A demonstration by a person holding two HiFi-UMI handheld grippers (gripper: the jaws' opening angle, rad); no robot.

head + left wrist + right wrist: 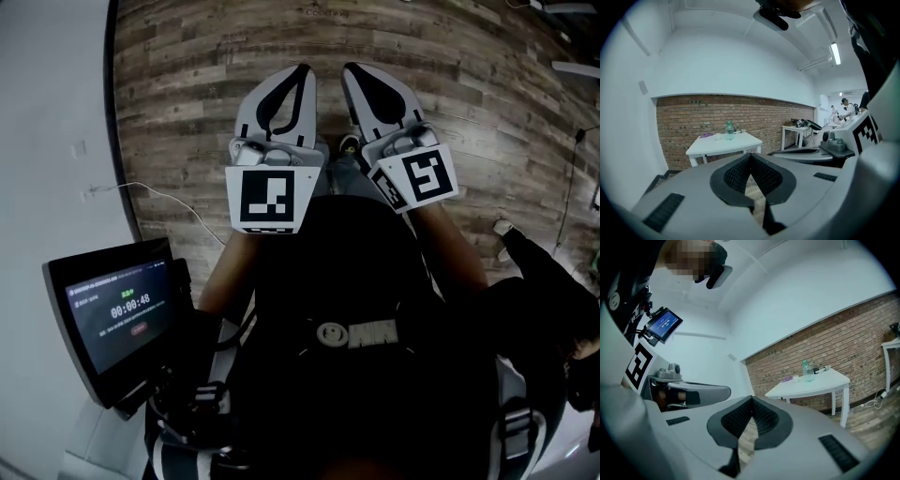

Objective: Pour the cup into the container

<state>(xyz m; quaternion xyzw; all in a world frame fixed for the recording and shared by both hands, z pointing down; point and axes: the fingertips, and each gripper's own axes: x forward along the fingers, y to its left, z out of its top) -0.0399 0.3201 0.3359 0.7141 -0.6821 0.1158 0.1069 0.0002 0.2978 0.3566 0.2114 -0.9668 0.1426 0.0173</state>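
Both grippers are held out in front of the person, level and side by side above a wood-plank floor (pixel 187 66). The left gripper (pixel 751 157) has its dark ribbed fingers (pixel 736 176) pressed together at the tips, with nothing between them. The right gripper (pixel 751 400) is the same: its fingers (pixel 766 420) meet and hold nothing.

The task's things are well apart from both grippers, across the room on a white tabletop (pixel 740 143) that stands against a brick wall (pixel 684 117). From the left gripper the tabletop lies at about 11 o'clock above the fingertips; from the right gripper it lies at about 2 o'clock.

The cup (pixel 795 378) is a small, pale, squat thing standing upright. It is too small here to tell whether it holds anything. Just beside it, at its 3 o'clock, stands a clear, greenish bottle (pixel 806 369) with a green cap, upright and much taller than the cup; it may be the container, though I cannot be sure. A flat purple thing (pixel 787 379) lies at the cup's 9 o'clock, and a dark, slim object (pixel 821 369) lies at the bottle's 3 o'clock.

A lit screen (pixel 117 314) is mounted at the person's left side, at 8 o'clock in the head view.
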